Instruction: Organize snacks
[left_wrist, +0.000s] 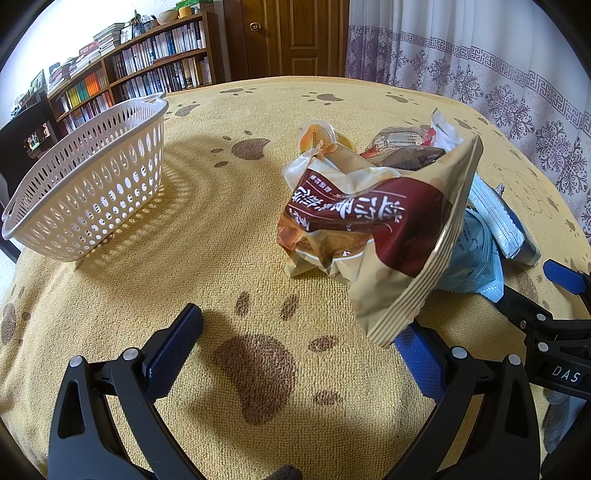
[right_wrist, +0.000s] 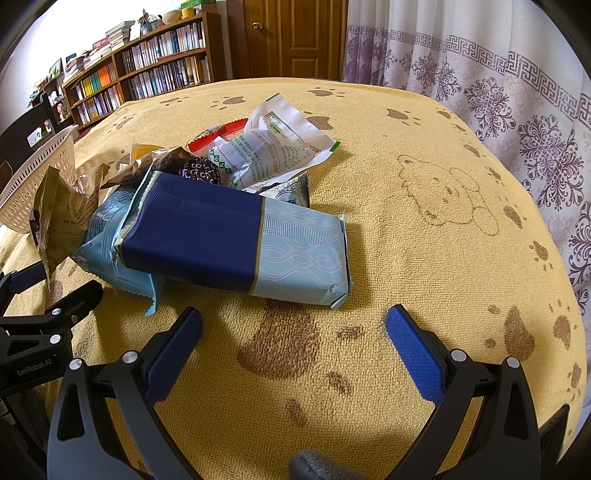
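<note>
A pile of snack packs lies on the yellow paw-print cloth. In the left wrist view a tan and maroon bag (left_wrist: 373, 229) is nearest, its corner overhanging my right fingertip. My left gripper (left_wrist: 299, 328) is open just short of it, holding nothing. An empty white perforated basket (left_wrist: 92, 181) stands to the left. In the right wrist view a navy and pale blue pack (right_wrist: 236, 243) lies in front of my open right gripper (right_wrist: 295, 325). Behind it sit a white and green pack (right_wrist: 273, 147) and a light blue bag (right_wrist: 103, 236).
The table (right_wrist: 461, 280) is covered edge to edge by the yellow cloth, bare on its right half. The basket (right_wrist: 40, 173) shows at the far left in the right wrist view. A bookshelf (left_wrist: 140, 70), a wooden door (left_wrist: 291, 37) and patterned curtains (right_wrist: 498, 74) stand beyond.
</note>
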